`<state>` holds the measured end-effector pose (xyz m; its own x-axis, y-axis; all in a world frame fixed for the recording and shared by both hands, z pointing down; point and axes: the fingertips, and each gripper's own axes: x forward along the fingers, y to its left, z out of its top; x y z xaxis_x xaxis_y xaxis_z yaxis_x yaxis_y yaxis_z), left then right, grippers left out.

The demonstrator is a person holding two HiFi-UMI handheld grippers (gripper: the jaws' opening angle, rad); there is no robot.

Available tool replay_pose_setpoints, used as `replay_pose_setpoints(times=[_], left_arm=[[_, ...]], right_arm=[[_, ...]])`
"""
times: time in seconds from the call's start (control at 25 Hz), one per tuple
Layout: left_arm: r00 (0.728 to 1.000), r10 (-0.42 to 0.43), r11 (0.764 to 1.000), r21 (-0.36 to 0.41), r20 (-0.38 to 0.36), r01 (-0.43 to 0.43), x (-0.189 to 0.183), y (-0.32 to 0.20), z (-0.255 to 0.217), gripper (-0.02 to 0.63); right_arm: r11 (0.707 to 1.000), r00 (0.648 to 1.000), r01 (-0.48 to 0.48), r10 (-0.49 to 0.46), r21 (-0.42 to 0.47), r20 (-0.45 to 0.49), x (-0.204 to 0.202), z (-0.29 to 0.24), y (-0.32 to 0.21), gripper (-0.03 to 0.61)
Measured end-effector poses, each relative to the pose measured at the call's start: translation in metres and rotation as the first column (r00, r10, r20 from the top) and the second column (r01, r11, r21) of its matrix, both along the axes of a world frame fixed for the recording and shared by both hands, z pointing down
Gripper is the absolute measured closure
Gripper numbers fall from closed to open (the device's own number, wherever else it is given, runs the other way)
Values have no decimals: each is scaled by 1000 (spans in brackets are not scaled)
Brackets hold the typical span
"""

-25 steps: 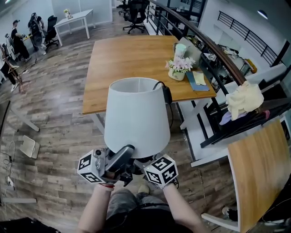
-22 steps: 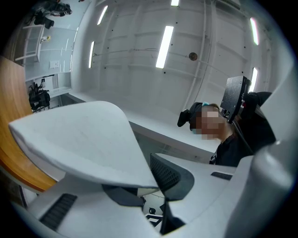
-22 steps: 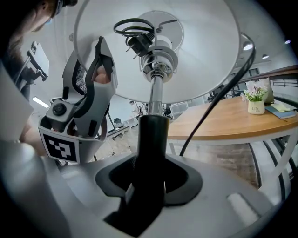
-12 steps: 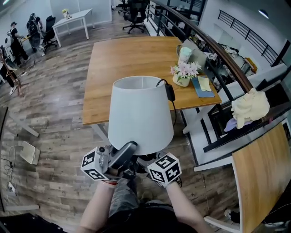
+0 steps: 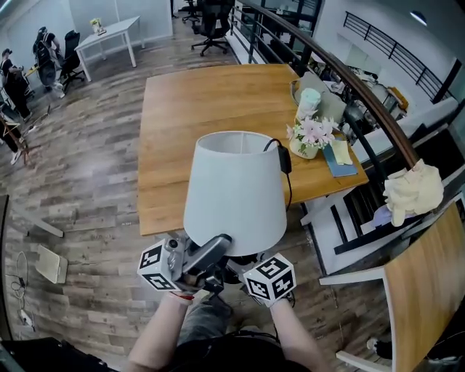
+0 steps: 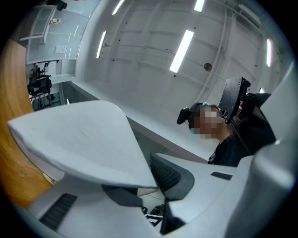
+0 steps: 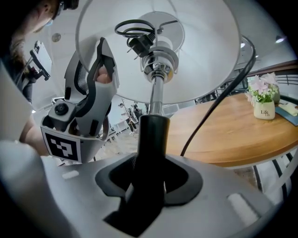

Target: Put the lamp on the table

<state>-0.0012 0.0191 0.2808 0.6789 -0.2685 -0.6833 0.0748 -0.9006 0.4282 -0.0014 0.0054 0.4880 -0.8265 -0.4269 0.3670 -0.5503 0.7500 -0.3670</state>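
two grips on white lamp, right hand-held gripper clamped on dark stem, left hand-held gripper pinching shade rim

Open-plan office is being shown. A big wooden table is being used as a desk at centre, with a flower pot and notebooks being kept at its right edge. Black swivel chairs are being parked at the far end. A white table is being stood at by people far left. Wood-plank floor is being bordered on the right by a dark railing. Ceiling is being lit by strip lights.
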Motion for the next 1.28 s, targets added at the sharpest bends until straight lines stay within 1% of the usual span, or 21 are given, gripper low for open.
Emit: replay_pose_setpoints(times=[0.28,0.52,0.92,1.28], left_arm=[[999,47,999,3,-17,-47,-34,-44,-1,566],[997,76,997,6,-32,-76,-54,-66,0,568],[998,60,998,-6,-36,-60,-71,-103,11,571],[999,0,1000,-15,-33,0,-78,-169,15,575]], right_arm=[[999,998,-51,52,17,-24,-29,-1,-48,411],[997,996,-77,78,28,-42,-46,0,-72,411],[998,997,-57,59,25,-58,-61,10,-109,411],[1000,998,-1,2,29,-64,-71,14,-177,411]])
